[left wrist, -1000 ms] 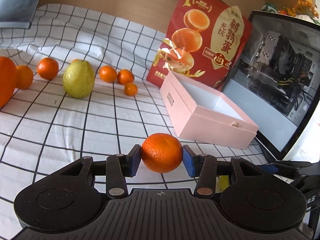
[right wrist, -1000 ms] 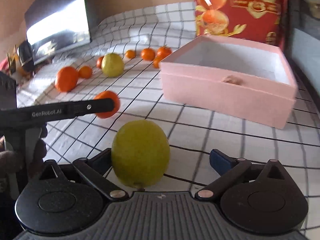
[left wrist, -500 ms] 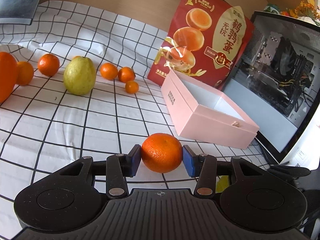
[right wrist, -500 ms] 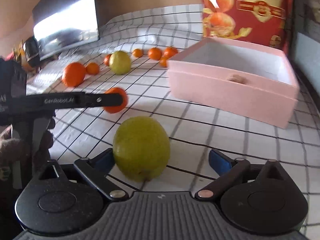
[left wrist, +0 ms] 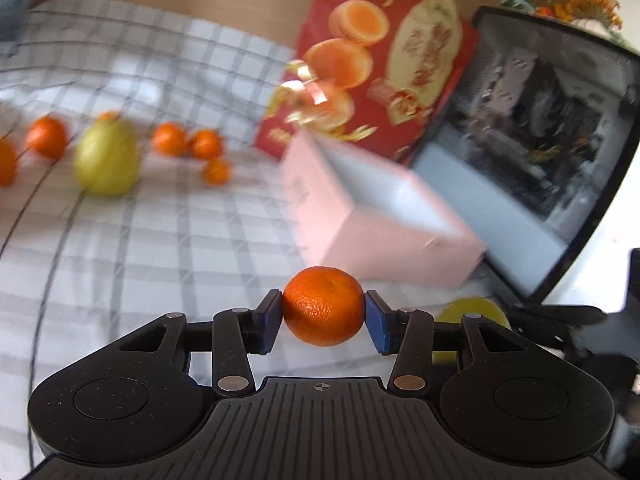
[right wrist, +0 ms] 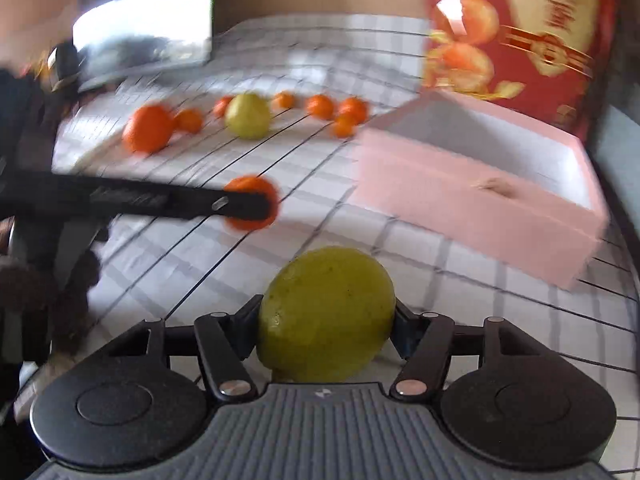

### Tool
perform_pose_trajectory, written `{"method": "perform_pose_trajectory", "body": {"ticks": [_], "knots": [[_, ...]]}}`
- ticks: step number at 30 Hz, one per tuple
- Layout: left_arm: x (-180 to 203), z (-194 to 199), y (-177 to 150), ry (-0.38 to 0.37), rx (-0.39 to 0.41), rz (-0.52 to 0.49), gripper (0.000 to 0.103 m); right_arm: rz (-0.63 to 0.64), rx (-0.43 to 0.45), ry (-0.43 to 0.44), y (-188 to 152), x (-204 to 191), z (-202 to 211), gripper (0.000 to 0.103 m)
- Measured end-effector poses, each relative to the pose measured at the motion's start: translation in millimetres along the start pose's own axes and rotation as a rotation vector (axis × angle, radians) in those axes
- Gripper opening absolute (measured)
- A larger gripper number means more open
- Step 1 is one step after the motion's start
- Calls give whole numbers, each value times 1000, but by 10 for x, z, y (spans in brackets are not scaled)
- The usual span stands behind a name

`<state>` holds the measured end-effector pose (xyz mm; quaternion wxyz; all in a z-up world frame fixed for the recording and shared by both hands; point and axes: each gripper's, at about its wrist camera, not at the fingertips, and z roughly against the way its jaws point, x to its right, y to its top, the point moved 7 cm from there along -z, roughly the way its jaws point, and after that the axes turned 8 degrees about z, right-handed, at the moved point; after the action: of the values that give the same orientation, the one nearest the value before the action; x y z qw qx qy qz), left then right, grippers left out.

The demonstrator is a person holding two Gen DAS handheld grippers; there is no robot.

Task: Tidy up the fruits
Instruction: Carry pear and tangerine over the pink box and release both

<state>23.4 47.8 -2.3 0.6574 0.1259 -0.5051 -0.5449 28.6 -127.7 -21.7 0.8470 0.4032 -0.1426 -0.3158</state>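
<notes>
1. The left gripper [left wrist: 324, 320] is clamped on a mandarin [left wrist: 324, 306], with one blue pad on each flank. The contact patches are small on a round, dimpled skin. Risk: a quick swing rolls the fruit out of the pads and drops it on the checked cloth [left wrist: 160, 240].

2. The right gripper [right wrist: 326, 332] is closing its jaws on a yellow-green pear [right wrist: 326, 312], which sits between them; both pads appear to meet its sides. The pear is wide and tapered. Risk: the pads ride toward the narrow end and squeeze the fruit forward out of the grip. Excess force probably bruises the skin.

3. In the right wrist view, the left gripper carries the mandarin across the space ahead of the pear. Risk: both tools head for the same opening and collide, knocking one fruit loose.

4. The pink box [right wrist: 480, 196] stands open, just ahead and to the right, apparently empty. Its walls look light. Risk: a gripper catches the near rim and shoves or tips the box.

5. The red snack bag [left wrist: 384, 68] leans behind the box. Risk: a long reach knocks it over into the opening.

6. The loose mandarins [right wrist: 320, 106] and a second pear [right wrist: 248, 116] lie well apart from the box. Risk: a dropped fruit rolls among them.
</notes>
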Motion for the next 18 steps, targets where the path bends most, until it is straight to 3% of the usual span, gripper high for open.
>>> {"method": "perform_pose_trajectory", "body": {"ticks": [4,7,9,13,15,18], "knots": [[467,-184,869,-64,48,-63,50,-61,88,-84,549,487,271,63],[721,-616,1433,-50,21,-90,50,-84,121,-192,1053,905,317,63],[781,-1017,1638,-9,-23,-116,50,-101,93,-242,1220,1131,192,63],[697,-1790,1553,73,-177,-141,50,-206,-54,-225,1156,1455,-313,63],[616,-2009,1407,109,-236,-145,50,-223,-109,-239,1054,1545,-541,63],[557,-2132,1203,95,-280,-143,50,-245,-163,-228,906,1602,-734,63]]}}
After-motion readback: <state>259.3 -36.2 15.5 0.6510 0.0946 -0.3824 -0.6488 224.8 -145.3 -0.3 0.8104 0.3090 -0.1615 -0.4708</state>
